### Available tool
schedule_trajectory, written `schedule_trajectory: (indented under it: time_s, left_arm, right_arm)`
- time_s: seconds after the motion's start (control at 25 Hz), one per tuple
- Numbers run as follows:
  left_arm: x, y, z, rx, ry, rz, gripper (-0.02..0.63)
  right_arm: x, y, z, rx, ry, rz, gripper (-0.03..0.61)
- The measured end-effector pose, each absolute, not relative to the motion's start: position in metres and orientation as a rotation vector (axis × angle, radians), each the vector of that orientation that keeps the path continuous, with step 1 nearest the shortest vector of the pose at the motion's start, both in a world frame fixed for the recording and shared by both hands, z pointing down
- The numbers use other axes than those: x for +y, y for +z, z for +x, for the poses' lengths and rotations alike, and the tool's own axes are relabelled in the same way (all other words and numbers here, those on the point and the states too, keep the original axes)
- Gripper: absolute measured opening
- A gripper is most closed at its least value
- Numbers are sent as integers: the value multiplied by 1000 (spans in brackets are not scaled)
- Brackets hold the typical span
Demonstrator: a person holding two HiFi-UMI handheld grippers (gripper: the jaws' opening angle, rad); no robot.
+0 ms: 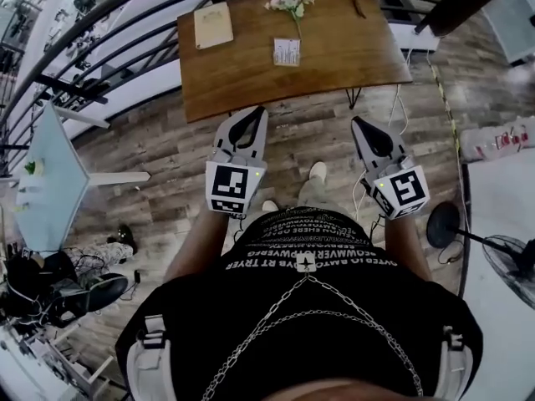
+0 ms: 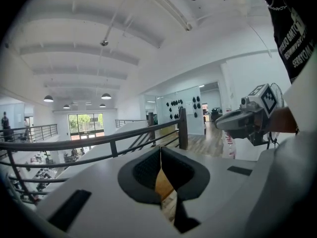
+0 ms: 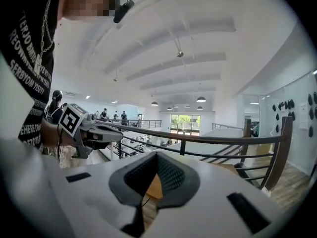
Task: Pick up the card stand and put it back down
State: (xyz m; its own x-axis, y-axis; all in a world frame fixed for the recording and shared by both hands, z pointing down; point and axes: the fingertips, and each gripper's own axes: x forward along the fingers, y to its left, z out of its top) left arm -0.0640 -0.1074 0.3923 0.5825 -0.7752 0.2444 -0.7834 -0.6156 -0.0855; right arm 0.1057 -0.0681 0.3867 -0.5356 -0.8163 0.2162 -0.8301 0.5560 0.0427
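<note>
Short of the worktop [image 1: 242,98] edge, the left hand-held gripper [image 1: 255,111] and right hand-held gripper [image 1: 358,122] hover closed, empty, over floor [image 1: 159,140]; the card stand [image 1: 287,52] stands mid-worktop, bare wood beside it.

Table [image 1: 251,86] ahead, railing [image 2: 99,142] behind it. Card stand [image 1: 287,52] at table's middle, flowers [image 1: 291,1] behind it, pad [image 1: 213,25] to its left. Left gripper [image 1: 253,113] and right gripper [image 1: 359,124] before table's near edge, well apart. Fan [image 1: 508,256] on floor, right.
</note>
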Motion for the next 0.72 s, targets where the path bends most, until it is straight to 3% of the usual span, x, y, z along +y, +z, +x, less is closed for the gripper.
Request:
schedule_trajectory:
  time_s: [0.72]
  left_arm:
    - [-186,386,-47,-1543,453,2653,29]
  right_arm:
    - [-165,394,124,-2693,164,1221,11]
